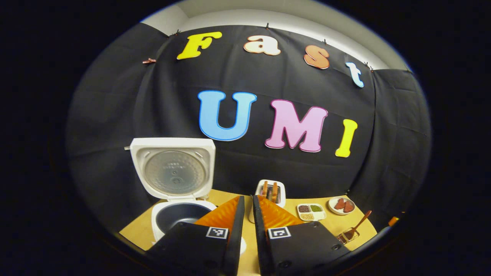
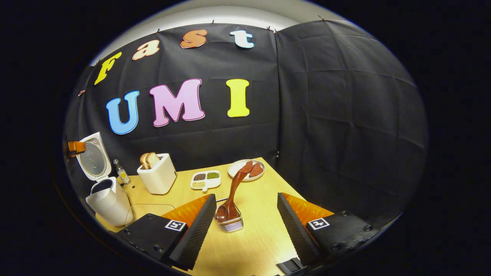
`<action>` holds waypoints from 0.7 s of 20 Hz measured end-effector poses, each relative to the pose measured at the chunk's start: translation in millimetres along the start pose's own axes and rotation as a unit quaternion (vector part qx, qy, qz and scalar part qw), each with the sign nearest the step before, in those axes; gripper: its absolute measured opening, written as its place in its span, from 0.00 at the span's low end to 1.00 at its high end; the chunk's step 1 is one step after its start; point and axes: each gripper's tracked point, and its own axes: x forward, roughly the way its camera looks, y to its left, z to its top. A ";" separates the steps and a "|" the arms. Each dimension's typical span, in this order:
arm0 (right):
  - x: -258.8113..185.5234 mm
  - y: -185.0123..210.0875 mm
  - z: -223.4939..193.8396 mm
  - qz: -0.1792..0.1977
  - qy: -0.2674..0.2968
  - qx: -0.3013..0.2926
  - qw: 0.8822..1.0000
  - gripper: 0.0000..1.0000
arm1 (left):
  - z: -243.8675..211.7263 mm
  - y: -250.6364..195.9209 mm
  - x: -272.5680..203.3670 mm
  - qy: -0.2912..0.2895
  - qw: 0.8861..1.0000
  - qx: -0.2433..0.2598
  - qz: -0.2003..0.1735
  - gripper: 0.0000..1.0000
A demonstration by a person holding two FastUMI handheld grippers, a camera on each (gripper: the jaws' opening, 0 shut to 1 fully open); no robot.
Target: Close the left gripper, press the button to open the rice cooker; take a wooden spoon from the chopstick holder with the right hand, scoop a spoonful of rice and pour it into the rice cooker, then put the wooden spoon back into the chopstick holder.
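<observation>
The white rice cooker [image 1: 180,214] stands open at the left with its lid [image 1: 172,168] upright and its dark pot bare. My left gripper [image 1: 248,209] is shut on nothing, just right of the cooker. In the right gripper view the cooker [image 2: 107,201] is at the far left. The wooden spoon [image 2: 233,195] stands bowl-down in the small chopstick holder [image 2: 231,224], its handle leaning up and away. My right gripper [image 2: 246,197] is open, with the holder between its fingers, nearer the left one and untouched. The spoon [image 1: 356,227] also stands at the right of the left gripper view.
A white toaster [image 2: 158,176] with two bread slices stands behind the table's middle. A divided dish [image 2: 206,180] of grains and a plate [image 2: 247,169] with reddish pieces lie beyond the holder. A small bottle [image 2: 122,172] stands by the cooker. The table edge runs close on the right.
</observation>
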 end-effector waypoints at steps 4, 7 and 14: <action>23.5 -5.8 -14.1 0.014 0.025 0.003 1.000 0.99 | -28.0 -51.6 10.5 0.025 0.999 0.011 -0.044 0.91; 37.1 -6.6 -18.5 0.027 0.041 0.013 0.999 0.99 | -44.0 -75.9 15.0 0.044 0.997 0.011 -0.060 0.98; 74.2 -9.1 -35.2 0.051 0.075 0.025 0.996 0.98 | -81.2 -86.4 14.2 0.082 0.996 -0.001 -0.034 0.97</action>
